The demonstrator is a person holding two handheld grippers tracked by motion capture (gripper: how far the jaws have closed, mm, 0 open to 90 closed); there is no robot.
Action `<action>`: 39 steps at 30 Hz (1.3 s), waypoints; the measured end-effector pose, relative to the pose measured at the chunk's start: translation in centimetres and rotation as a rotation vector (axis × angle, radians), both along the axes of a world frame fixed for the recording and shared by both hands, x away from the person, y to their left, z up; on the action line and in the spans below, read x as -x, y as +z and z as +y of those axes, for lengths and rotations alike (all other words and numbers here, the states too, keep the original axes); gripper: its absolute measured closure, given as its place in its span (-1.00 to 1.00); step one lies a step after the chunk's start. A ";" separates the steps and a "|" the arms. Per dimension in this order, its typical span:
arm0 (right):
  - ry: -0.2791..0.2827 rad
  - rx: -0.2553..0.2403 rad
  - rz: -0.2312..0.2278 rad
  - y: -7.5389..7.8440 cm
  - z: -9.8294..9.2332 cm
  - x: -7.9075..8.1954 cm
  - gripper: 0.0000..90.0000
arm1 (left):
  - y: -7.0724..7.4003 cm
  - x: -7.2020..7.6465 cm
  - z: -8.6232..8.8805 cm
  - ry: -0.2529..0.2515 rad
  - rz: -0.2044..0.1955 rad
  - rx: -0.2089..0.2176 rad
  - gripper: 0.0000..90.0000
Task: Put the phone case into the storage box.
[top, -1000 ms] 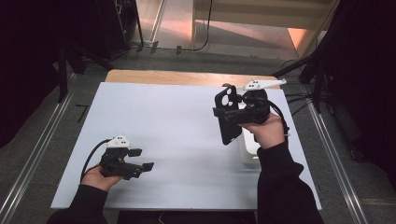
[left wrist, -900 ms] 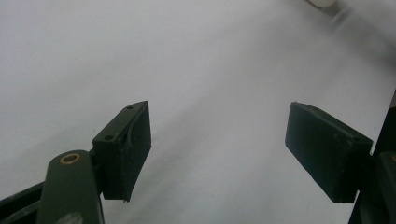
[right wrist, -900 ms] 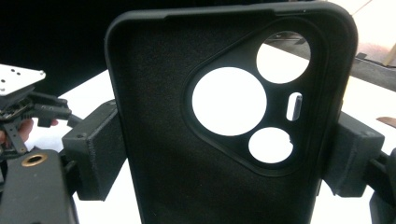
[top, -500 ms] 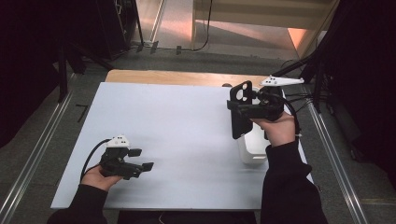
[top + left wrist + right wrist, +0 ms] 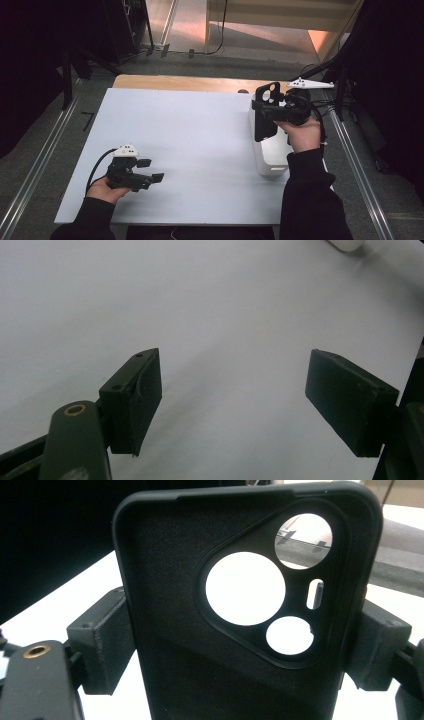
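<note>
A black phone case (image 5: 265, 120) with round camera cut-outs stands upright in the air at the table's right side, above a white box (image 5: 270, 157). My right gripper (image 5: 263, 107) is shut on it, one pad pressing each long edge. In the right gripper view the inside of the case (image 5: 200, 645) faces the camera, with my right gripper (image 5: 240, 645) clamped across it. My left gripper (image 5: 151, 170) rests low at the near left of the white board (image 5: 190, 125). In the left gripper view my left gripper (image 5: 232, 405) stands open with only bare board between the pads.
A strip of wooden tabletop (image 5: 175, 82) borders the board's far side. Metal rails run along the floor on both sides. A rounded white object (image 5: 345, 244) sits at the top edge of the left gripper view.
My right hand has carried the phone case to the right and slightly farther away, now above the white box. The left hand has stayed put.
</note>
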State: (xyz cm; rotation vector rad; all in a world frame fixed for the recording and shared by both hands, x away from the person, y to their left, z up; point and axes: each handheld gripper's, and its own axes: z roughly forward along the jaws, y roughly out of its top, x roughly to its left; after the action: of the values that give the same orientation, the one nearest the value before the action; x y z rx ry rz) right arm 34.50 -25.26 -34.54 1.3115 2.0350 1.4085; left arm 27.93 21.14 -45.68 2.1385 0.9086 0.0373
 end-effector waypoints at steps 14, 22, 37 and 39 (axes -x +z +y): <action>-0.137 -0.022 -0.009 -0.6 -1.7 -2.0 -0.71 | -0.2 -0.1 -0.1 0.004 0.002 -0.002 -0.50; -0.176 -0.006 0.002 -1.0 -1.8 -3.4 -0.71 | -0.2 -0.1 0.0 -0.004 0.012 -0.003 -0.50; -0.211 0.026 0.008 -0.7 -1.4 -6.3 -0.71 | -0.1 -0.1 0.1 0.002 0.005 -0.004 -0.50; -0.212 0.016 0.014 -0.7 -1.4 -6.7 -0.71 | -0.1 -0.1 0.1 0.005 0.003 -0.004 -0.50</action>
State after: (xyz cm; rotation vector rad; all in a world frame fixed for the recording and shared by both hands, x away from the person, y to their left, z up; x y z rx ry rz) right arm 41.21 -26.68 -35.23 1.4849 1.8486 1.2893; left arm 28.05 21.20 -45.78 2.1410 0.9156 0.0389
